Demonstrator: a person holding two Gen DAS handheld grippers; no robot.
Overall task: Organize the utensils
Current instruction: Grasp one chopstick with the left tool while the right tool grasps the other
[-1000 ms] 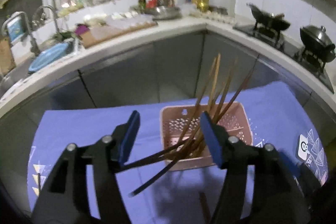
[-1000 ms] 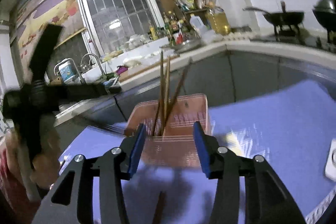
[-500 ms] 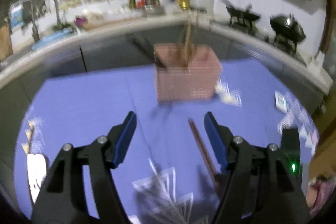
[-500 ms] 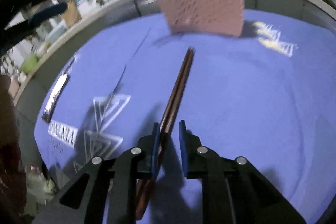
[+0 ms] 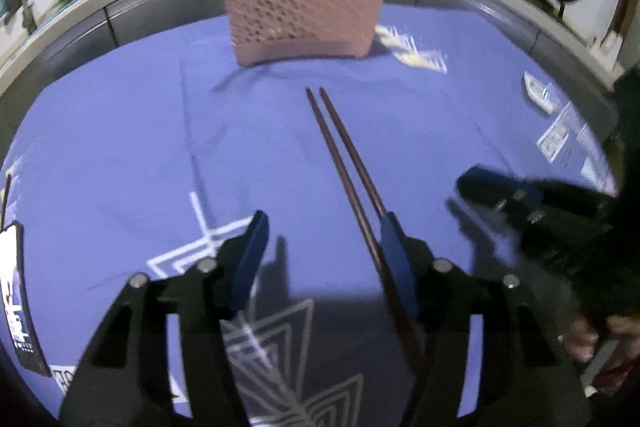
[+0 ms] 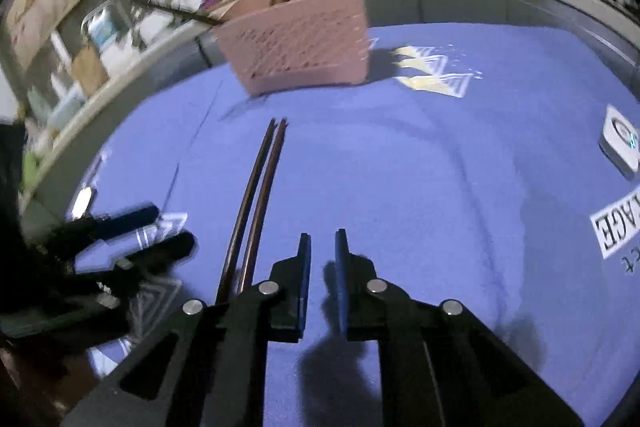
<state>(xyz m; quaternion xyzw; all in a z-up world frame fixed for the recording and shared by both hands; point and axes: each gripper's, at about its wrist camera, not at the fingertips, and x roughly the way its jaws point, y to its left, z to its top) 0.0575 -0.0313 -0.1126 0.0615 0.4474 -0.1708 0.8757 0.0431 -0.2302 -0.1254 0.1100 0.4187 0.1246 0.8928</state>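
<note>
1. Left gripper (image 5: 322, 227): we hold it low over the blue cloth (image 5: 120, 131), its blue pads spread wide with nothing between them.
2. Right gripper (image 6: 322, 241): we hold it with its pads nearly together, a narrow gap between them, nothing gripped.
3. Loose chopsticks (image 5: 344, 163): one dark pair lies flat on the cloth, tips toward the basket; its near end runs along the inner side of the left gripper's right finger. In the right wrist view it lies just left of the right gripper.
4. Pink basket (image 5: 304, 15): perforated, upright on the cloth's far side, holding several chopsticks.
</note>
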